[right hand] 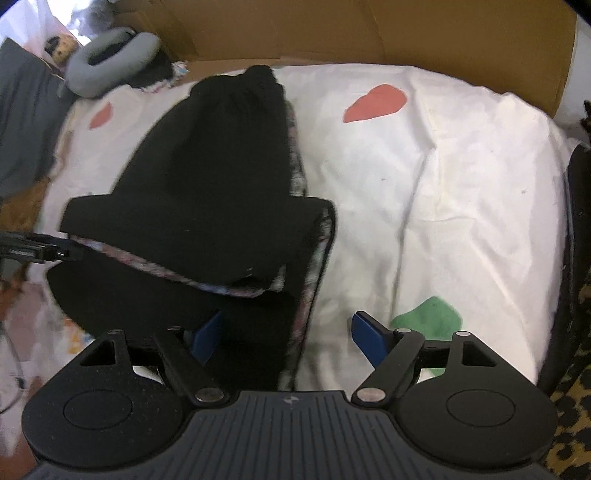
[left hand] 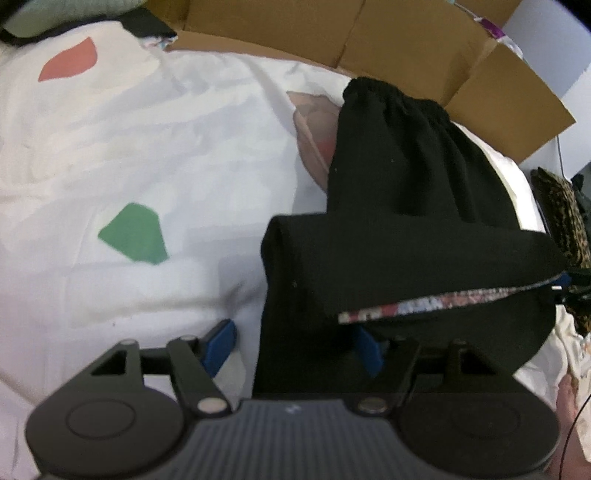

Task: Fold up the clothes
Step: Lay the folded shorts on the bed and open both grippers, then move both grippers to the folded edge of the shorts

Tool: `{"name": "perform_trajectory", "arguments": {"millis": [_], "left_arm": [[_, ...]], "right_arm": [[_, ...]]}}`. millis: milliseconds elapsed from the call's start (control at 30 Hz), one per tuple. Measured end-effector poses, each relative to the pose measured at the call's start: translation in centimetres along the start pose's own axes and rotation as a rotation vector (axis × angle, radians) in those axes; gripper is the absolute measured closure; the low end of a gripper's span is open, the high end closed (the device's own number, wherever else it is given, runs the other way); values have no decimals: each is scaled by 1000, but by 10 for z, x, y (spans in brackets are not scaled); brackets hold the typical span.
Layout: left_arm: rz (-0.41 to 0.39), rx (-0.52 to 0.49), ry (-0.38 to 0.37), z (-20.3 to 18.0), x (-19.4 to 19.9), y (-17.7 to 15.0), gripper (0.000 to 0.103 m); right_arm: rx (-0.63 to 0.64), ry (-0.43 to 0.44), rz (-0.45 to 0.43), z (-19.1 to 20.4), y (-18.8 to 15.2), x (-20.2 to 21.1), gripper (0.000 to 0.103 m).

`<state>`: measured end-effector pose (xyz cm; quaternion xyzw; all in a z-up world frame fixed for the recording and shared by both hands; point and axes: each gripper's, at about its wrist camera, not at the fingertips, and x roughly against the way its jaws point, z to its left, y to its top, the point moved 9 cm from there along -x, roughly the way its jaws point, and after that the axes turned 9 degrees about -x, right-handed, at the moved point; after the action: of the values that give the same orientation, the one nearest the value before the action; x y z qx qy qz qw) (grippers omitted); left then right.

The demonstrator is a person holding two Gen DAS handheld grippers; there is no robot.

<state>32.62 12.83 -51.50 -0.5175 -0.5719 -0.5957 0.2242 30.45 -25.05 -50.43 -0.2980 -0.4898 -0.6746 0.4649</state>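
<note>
A black garment (left hand: 406, 221) with a gathered waistband (left hand: 395, 96) at its far end lies on the white bed cover (left hand: 147, 147). Its near part is folded over, and a patterned inner side (left hand: 443, 299) shows along the fold's edge. My left gripper (left hand: 295, 347) hangs open over the garment's near left edge, with black cloth between its blue pads (left hand: 219, 345) and not pinched. My right gripper (right hand: 288, 339) stands open over the same garment (right hand: 207, 166), at its near right edge, where a patterned trim (right hand: 306, 295) runs between the pads.
The bed cover (right hand: 443, 184) bears red (right hand: 376, 103) and green (left hand: 136, 236) shapes. Brown cardboard (left hand: 369, 29) stands along the far side. A grey neck pillow (right hand: 110, 59) lies at the back left. Leopard-print cloth (left hand: 565, 221) borders one side.
</note>
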Motion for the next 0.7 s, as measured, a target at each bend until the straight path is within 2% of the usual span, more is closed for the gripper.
{"name": "perform_trajectory", "arguments": {"millis": [200,333,700], "left_arm": [[-25,-53,27,-4,-7,13,30],[-38,-31,22,-5,-9,22,30],[-116,-53,49,-7,-4,58,30]], "right_arm": [[39,-53,-17,-1,9,-10,22],[46,-66,-37,-1,23,-14,22],[68,-88,-85,-1,62,-14,22]]}}
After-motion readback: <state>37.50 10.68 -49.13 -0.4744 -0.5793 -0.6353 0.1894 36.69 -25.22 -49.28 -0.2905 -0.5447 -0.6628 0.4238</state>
